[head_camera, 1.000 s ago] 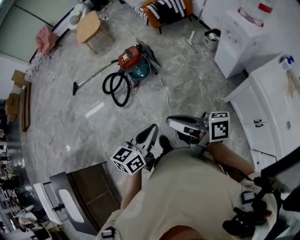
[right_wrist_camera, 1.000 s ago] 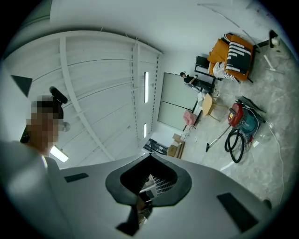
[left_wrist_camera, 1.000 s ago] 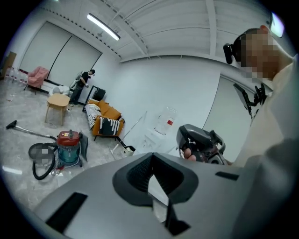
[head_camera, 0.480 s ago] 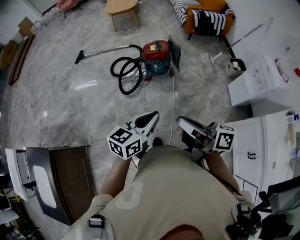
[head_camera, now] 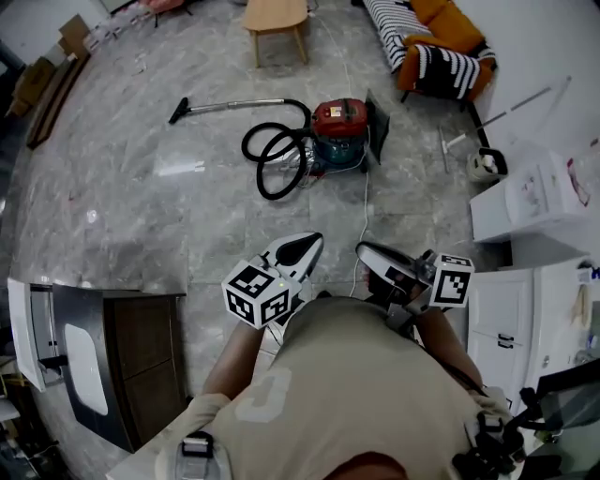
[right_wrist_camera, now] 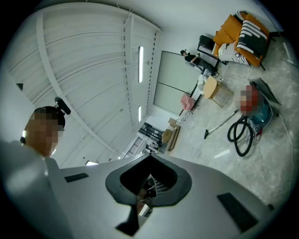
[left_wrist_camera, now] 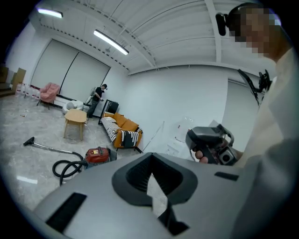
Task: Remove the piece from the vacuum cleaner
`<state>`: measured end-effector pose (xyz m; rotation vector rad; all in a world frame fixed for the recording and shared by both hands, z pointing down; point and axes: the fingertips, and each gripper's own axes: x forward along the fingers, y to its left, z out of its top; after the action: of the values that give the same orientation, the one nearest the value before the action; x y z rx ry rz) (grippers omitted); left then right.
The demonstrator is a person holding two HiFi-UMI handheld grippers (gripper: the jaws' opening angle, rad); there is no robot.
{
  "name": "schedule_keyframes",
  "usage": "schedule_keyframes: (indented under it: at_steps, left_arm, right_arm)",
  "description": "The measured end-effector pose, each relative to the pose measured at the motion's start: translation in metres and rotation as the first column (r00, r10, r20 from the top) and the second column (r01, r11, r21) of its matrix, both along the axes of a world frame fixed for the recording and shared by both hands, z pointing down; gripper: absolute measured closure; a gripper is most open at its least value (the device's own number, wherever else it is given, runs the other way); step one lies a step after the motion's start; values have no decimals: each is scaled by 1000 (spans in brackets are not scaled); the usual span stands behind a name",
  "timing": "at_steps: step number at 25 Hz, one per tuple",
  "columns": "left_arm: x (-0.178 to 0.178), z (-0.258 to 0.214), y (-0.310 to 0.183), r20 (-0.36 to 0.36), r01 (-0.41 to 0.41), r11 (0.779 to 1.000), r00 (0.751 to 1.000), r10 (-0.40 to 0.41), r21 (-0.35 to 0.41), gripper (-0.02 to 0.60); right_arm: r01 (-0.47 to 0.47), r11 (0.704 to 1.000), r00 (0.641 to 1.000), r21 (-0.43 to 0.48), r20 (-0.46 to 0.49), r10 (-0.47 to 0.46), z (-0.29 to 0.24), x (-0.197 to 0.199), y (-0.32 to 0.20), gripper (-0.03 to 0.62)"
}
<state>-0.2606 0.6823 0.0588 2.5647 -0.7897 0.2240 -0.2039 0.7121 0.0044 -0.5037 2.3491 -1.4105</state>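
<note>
A red and teal canister vacuum cleaner stands on the grey stone floor, some way ahead of me. Its black hose lies coiled at its left. A metal wand runs left from the hose to a black floor nozzle. My left gripper and right gripper are held side by side close to my body, both shut and empty, well short of the vacuum. The left gripper view shows the vacuum cleaner low at the left. In the right gripper view the hose lies at the far right.
A white power cord trails from the vacuum toward my feet. A wooden side table and an orange striped sofa stand behind it. White cabinets line the right, with a dustpan nearby. A dark desk stands at my left.
The whole view has swung and moved forward: the vacuum now lies more central and straight ahead. Both grippers travelled along with my body and stayed shut.
</note>
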Motion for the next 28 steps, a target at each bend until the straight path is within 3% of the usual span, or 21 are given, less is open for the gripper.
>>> schedule_keyframes:
  at_steps: [7, 11, 15, 20, 24, 28]
  left_arm:
    - [-9, 4, -13, 27, 46, 999, 999, -46, -2, 589]
    - [4, -7, -19, 47, 55, 997, 997, -58, 44, 589]
    - [36, -19, -38, 101, 45, 989, 993, -59, 138, 589]
    - [83, -36, -67, 139, 58, 972, 986, -92, 228, 589]
    - [126, -46, -91, 163, 62, 956, 980, -112, 285, 589]
    - [154, -40, -104, 186, 95, 955, 971, -152, 281, 589]
  right_arm:
    - [51, 999, 999, 9, -2, -51, 0, -5, -15, 592]
    - [68, 998, 997, 1, 22, -68, 1, 7, -23, 592]
    - [66, 997, 995, 31, 67, -68, -4, 41, -48, 592]
    - [108, 983, 984, 149, 122, -127, -29, 85, -72, 592]
    - [147, 980, 973, 131, 158, -167, -26, 118, -97, 592]
    - [189, 975, 960, 116, 185, -208, -20, 148, -117, 592]
